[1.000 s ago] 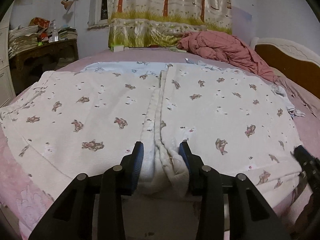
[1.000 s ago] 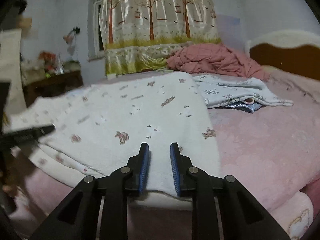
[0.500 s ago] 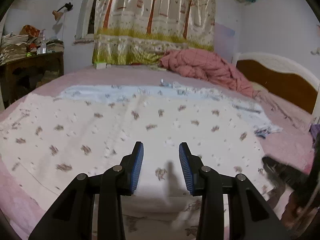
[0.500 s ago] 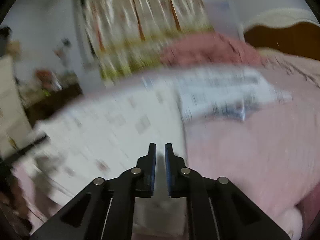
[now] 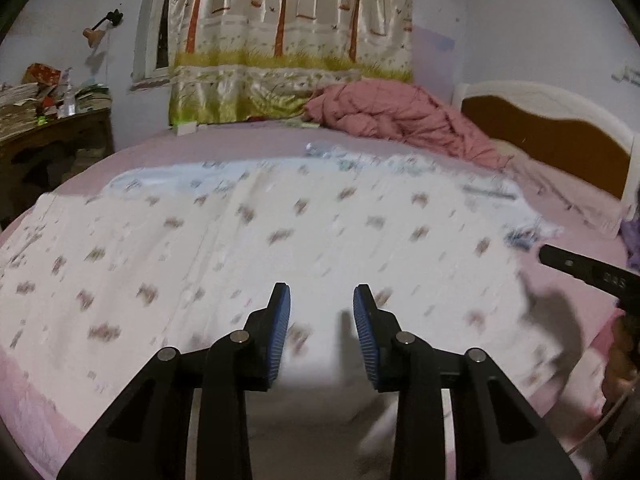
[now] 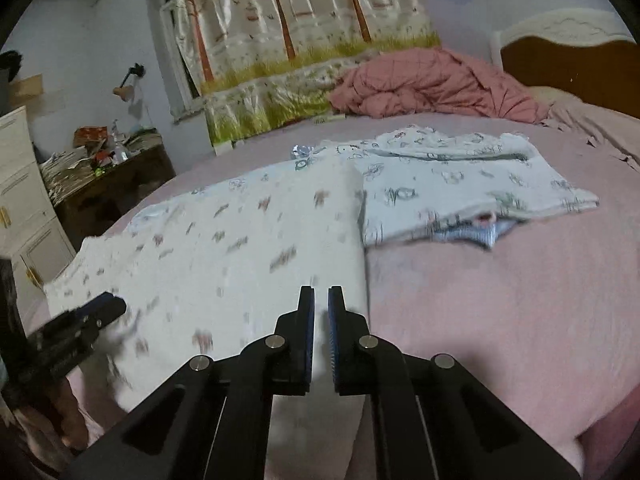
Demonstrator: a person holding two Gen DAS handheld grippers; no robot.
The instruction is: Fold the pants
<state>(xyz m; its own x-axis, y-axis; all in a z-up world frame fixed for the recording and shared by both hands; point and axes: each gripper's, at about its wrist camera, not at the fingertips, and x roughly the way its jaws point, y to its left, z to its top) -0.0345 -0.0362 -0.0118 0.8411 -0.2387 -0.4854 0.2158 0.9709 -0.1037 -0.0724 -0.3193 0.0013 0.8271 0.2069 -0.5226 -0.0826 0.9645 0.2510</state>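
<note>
Since earlier frame: pants (image 5: 280, 248) folded over, both grippers lifted clear; left gripper (image 5: 322, 336) part-open, empty, just narrowing; right gripper (image 6: 321, 334) closed, empty; further folds remain

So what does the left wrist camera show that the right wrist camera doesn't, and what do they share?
Only the left wrist view shows the left claw head on, open over the pants, with nothing between its pads; its jaws have just closed a little. Only the right wrist view shows the white cabinet and the full spread of the second printed garment, plus the right claw nearly shut, pinching the pants' near edge. Both share the pants, the pink bedsheet, the rumpled pink quilt, the tree-print curtain and the cluttered wooden desk.
</note>
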